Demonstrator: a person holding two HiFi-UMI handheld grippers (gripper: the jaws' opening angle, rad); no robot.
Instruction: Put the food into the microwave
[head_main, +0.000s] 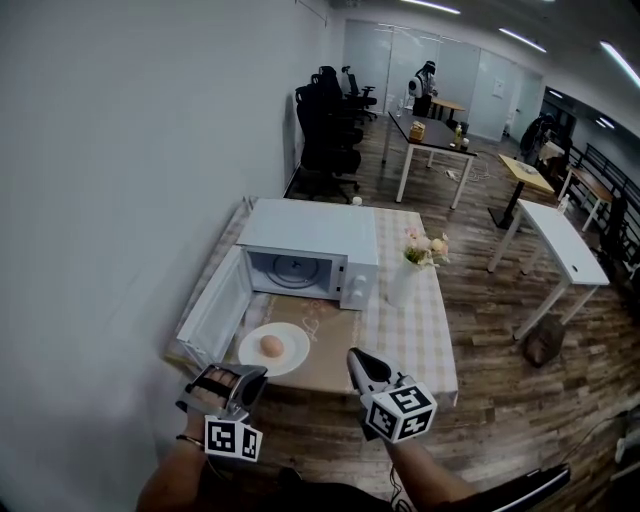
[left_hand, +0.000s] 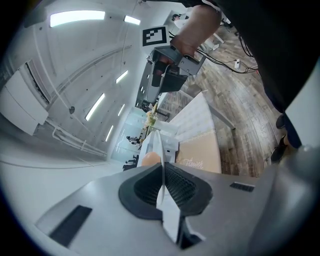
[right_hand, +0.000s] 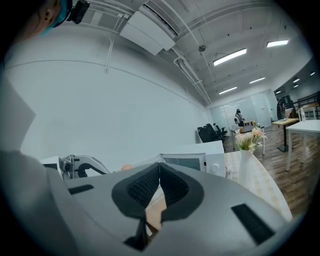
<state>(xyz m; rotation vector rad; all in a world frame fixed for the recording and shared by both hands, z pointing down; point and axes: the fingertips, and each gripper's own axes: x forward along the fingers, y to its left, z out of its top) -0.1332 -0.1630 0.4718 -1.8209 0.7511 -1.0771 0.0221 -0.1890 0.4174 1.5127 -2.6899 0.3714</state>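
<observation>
One white round plate (head_main: 292, 360) with a tan round bun (head_main: 271, 346) lies just before the open white microwave (head_main: 310, 232). The left gripper (head_main: 252, 375), the nearer one, is clamped on the plate's near rim, with the cavity straight ahead. The right gripper (head_main: 356, 358) is closed on nothing.

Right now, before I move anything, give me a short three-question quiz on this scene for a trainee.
1. True or false: the microwave has its door shut.
2. What does the left hand-held gripper clamp? A) the vase B) the rim of the white plate C) nothing
3. Fill in: the round tan food lies on the ___, in front of the microwave.

Key: 1 false, the door stands open; 2 B; 3 plate.
</observation>
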